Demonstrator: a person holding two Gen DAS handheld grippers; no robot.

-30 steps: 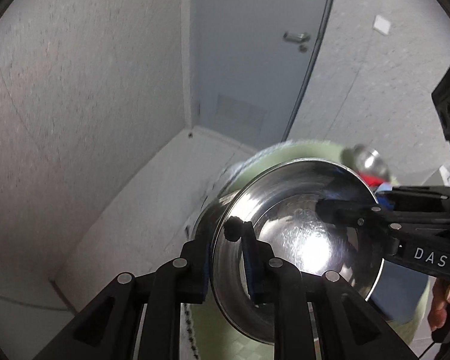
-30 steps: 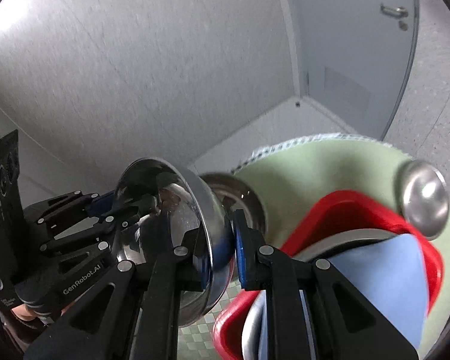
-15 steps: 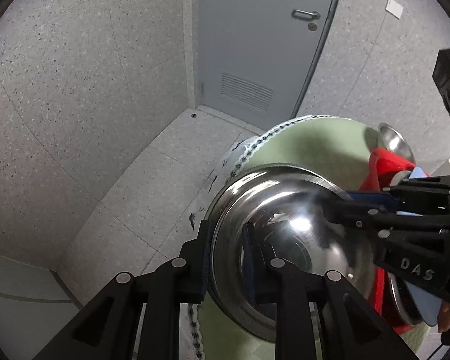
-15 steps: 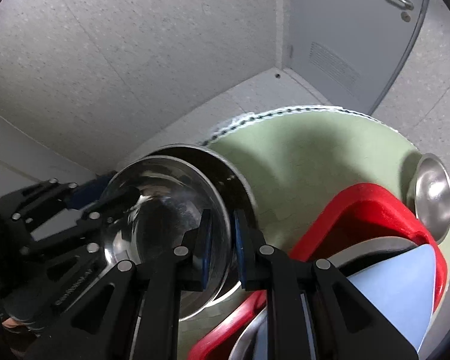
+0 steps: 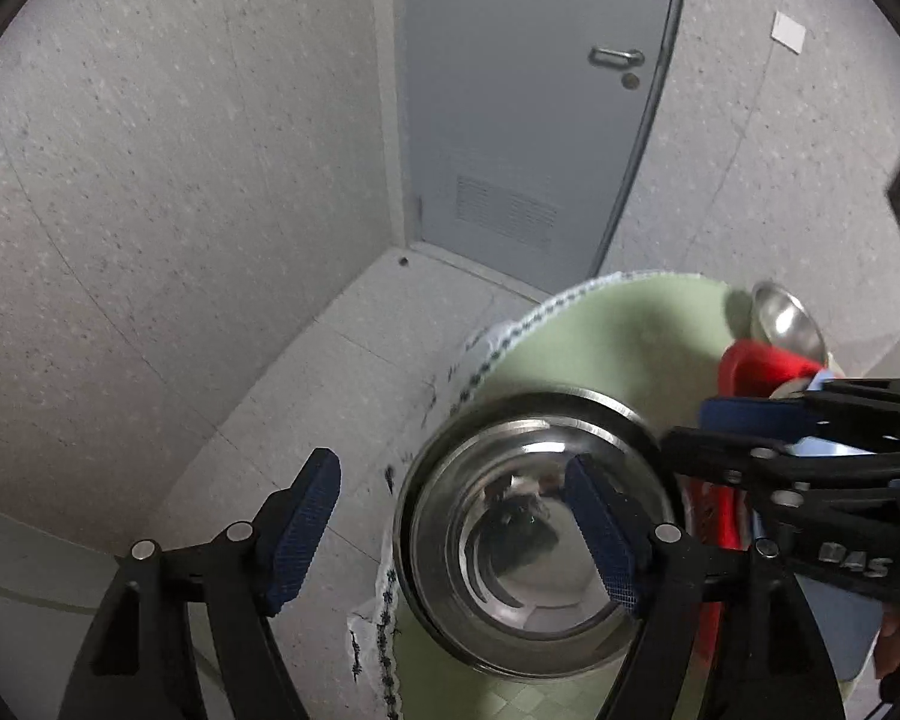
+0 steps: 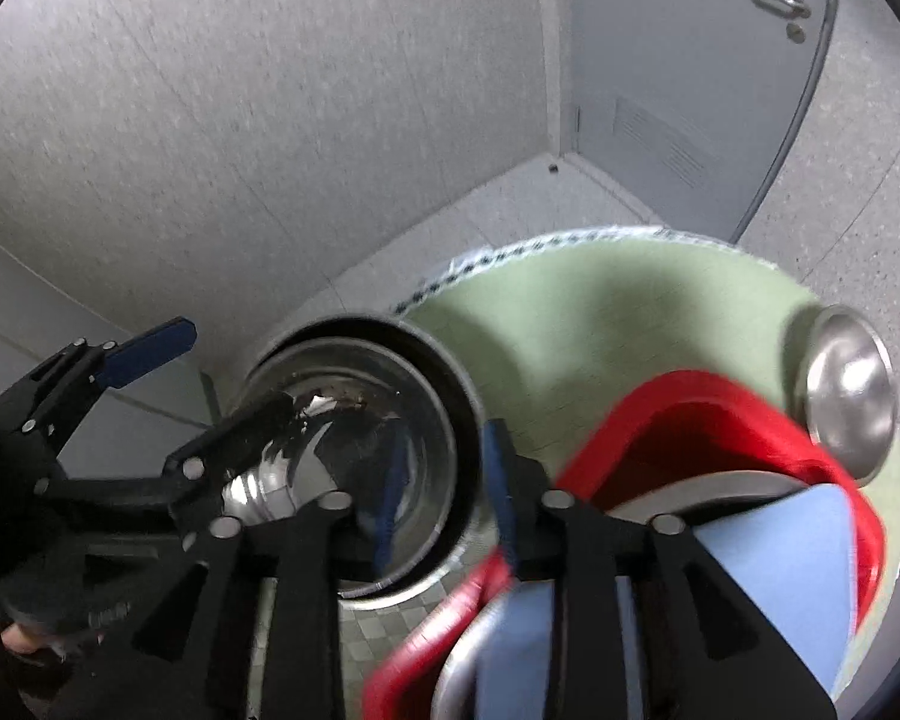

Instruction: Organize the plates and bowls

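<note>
A shiny steel bowl (image 5: 528,546) sits nested inside a second steel bowl at the near left edge of the round green-clothed table (image 5: 630,348). My left gripper (image 5: 450,516) has its jaws opening wide; one pad hangs off the table's edge, the other is over the bowl, and neither touches it. My right gripper (image 6: 444,486) straddles the bowl's (image 6: 360,420) right rim with its jaws opening, and its pads no longer press the wall. Each gripper also shows in the other's view: the right gripper (image 5: 690,426), the left gripper (image 6: 228,366).
A red basin (image 6: 690,402) at the right holds a steel plate (image 6: 720,486) and a blue plate (image 6: 780,552). A small steel bowl (image 6: 846,390) lies upside down beyond it. A grey door and speckled walls stand behind the table. A person's fingers show at the picture edges.
Both grippers carried the tilted bowl down and set it into the other bowl. Then both let go: the left jaws spread wide, the right ones part a little.
</note>
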